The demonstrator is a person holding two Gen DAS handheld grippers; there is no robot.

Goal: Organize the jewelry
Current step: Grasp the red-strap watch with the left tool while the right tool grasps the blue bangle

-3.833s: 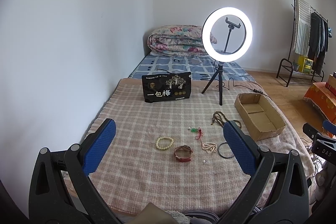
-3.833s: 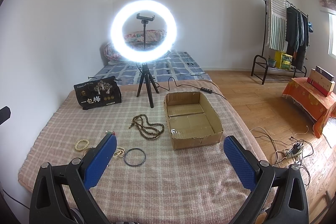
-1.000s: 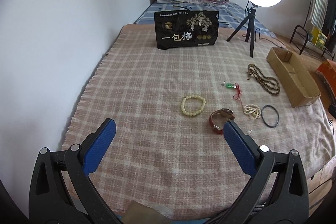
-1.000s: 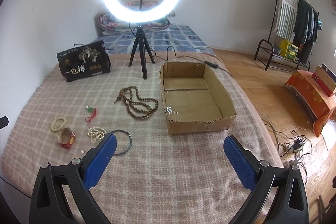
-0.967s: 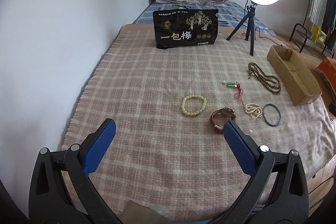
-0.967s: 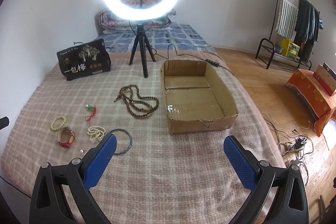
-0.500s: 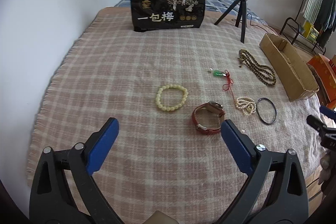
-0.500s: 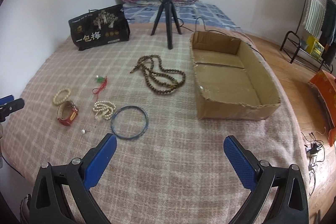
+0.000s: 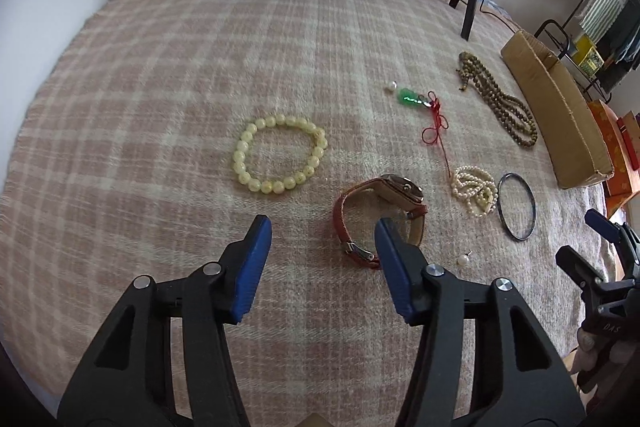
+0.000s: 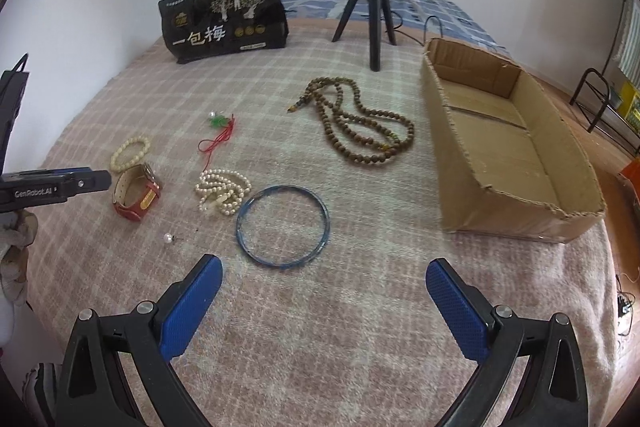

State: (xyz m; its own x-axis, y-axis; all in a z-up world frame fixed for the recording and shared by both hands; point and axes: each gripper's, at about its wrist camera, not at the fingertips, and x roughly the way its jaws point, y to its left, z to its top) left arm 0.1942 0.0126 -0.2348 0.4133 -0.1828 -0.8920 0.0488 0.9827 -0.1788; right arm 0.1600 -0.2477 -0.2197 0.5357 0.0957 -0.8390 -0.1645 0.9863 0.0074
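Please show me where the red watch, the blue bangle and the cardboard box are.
red watch (image 9: 380, 215), left wrist view, on the strap.
blue bangle (image 10: 320, 205), right wrist view, on its rim.
cardboard box (image 10: 500, 211), right wrist view, on the near wall.

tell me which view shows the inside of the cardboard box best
The right wrist view: the cardboard box is seen from above, its open top and bare floor fully visible, nothing in it. The left wrist view shows only its outer side wall edge-on at the right, the interior hidden.

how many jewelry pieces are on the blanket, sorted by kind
bead bracelets: 2, yellow, pearl
bead necklace: 1
watch: 1
bangle: 1
jade pendant on red cord: 1
loose pearl pieces: 2
total: 8
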